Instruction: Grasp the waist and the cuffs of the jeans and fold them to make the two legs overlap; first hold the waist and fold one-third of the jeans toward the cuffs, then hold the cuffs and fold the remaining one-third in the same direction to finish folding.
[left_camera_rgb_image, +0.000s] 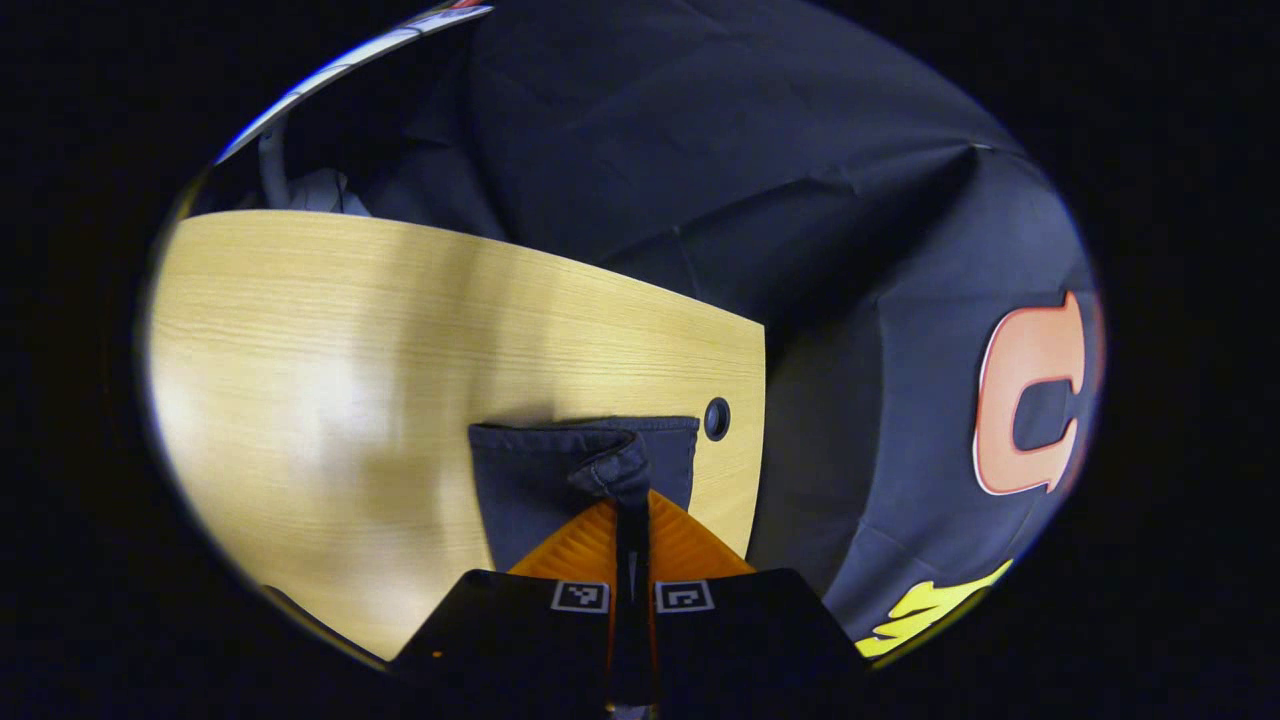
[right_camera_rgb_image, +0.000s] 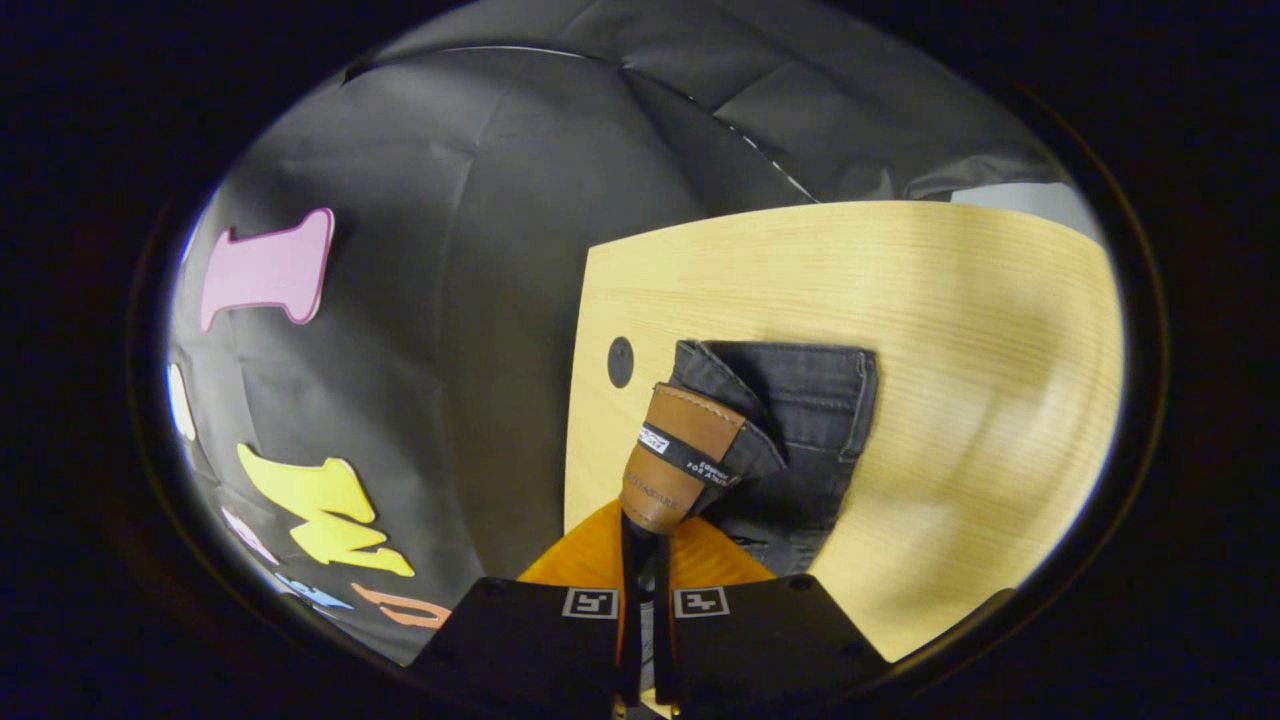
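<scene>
Jeans (left_camera_rgb_image: 560, 475) lower centre on table (left_camera_rgb_image: 330, 330); 2 grippers, left gripper (left_camera_rgb_image: 632, 520) and right gripper (right_camera_rgb_image: 647, 535), clamped on fabric. Keep edges level, carry evenly.

Most of the jeans (left_camera_rgb_image: 560, 480) lay hidden under the left gripper (left_camera_rgb_image: 632, 520) at the table's (left_camera_rgb_image: 350, 330) near edge, so legs vs. cuffs couldn't be told. In right gripper view, the right gripper (right_camera_rgb_image: 645, 545) covered the jeans' lower part; leather patch (right_camera_rgb_image: 685, 455) text was too small to read.
</scene>
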